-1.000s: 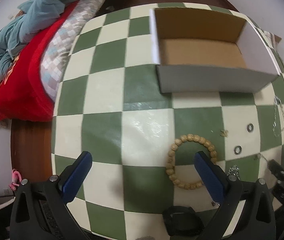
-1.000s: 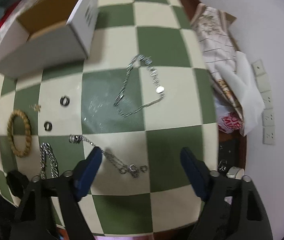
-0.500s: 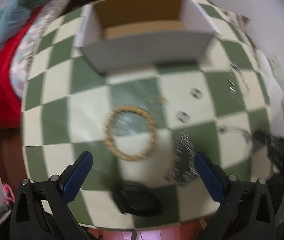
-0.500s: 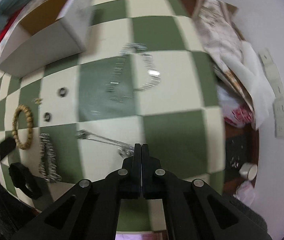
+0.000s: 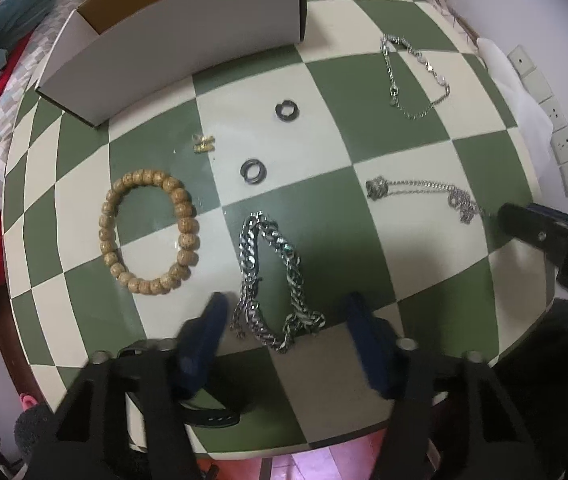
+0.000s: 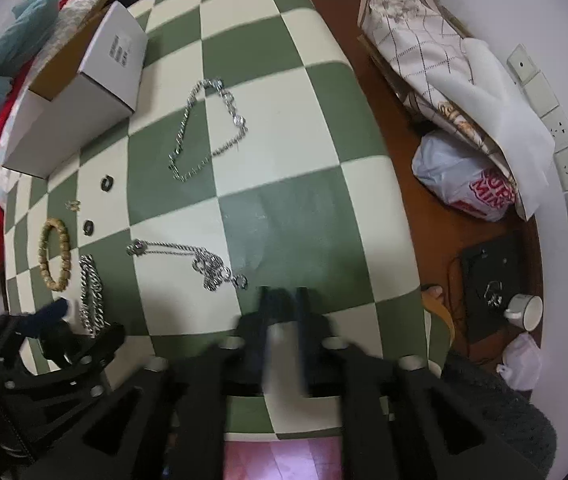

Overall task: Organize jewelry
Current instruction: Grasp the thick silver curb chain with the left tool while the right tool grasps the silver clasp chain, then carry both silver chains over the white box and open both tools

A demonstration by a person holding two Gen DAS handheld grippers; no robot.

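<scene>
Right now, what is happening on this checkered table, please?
A person is sorting jewelry with two handheld grippers. The left gripper is closing around the heavy silver chain, not yet gripping it. The right gripper is opening, empty, beside a thin necklace. The cardboard box looks empty where its inside shows; the bead bracelet lies untouched.

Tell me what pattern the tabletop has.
Green and cream checkerboard tabletop, clearest in the left wrist view.

On the table, the box sits at the far left corner. The bead bracelet lies by the left edge, the heavy chain just right of it, near the front edge.
</scene>
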